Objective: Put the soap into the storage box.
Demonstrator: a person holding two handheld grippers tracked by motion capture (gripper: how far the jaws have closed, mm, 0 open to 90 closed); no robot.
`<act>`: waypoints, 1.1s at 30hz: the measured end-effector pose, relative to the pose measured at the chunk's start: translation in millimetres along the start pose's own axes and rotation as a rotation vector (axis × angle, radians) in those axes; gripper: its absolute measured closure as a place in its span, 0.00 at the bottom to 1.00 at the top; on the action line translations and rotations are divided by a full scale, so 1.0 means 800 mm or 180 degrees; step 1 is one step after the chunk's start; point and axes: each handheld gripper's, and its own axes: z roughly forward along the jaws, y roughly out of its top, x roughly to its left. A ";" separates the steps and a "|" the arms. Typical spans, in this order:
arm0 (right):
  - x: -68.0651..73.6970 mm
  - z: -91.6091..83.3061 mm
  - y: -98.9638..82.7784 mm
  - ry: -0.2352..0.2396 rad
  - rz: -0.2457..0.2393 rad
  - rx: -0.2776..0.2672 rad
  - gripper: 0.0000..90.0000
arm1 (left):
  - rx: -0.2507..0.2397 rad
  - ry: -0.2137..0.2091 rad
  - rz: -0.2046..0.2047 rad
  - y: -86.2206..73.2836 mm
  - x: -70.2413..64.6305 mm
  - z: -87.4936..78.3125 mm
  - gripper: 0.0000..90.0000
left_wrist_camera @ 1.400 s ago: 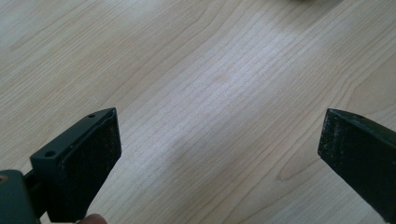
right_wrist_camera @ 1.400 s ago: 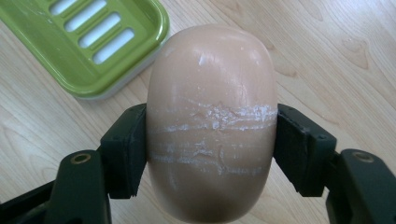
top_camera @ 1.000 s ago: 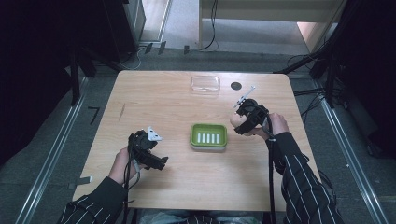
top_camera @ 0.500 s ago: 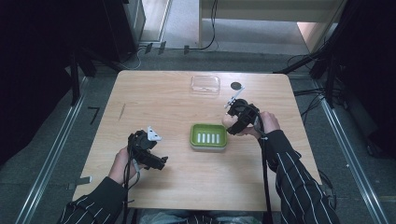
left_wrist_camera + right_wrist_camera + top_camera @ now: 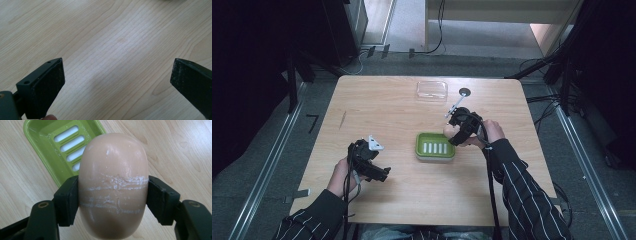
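A peach-coloured oval bar of soap sits clamped between the two black jaws of my right gripper, its surface scored with whitish lines. In the high view that gripper hovers at the right rim of a green slotted soap dish in the middle of the table, with the soap at its tip. The dish lies upper left behind the soap in the right gripper view. My left gripper rests low at the front left of the table, jaws wide apart over bare wood.
A clear plastic lid or tray lies near the table's far edge. A small dark round grommet sits just right of it. The wooden tabletop is bare at the left; cables and dark equipment surround the table.
My right gripper has carried the soap leftward and slightly down, from right of the dish to its right rim. The left gripper has stayed in place.
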 end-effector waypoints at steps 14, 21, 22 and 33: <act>0.010 0.007 0.011 0.0028 -0.0109 -0.0029 0.37 | 0.0001 -0.0003 0.0008 0.000 -0.001 0.000 0.00; 0.014 0.012 0.018 0.0021 -0.0163 -0.0025 0.37 | 0.0003 -0.0003 0.0010 0.000 0.000 -0.001 0.00; 0.014 0.013 0.019 0.0039 -0.0170 -0.0042 0.37 | 0.0006 -0.0003 0.0012 0.000 0.000 -0.001 0.00; 0.022 0.021 0.028 0.0058 -0.0255 -0.0027 0.37 | 0.0001 -0.0006 0.0022 0.001 -0.001 0.000 0.00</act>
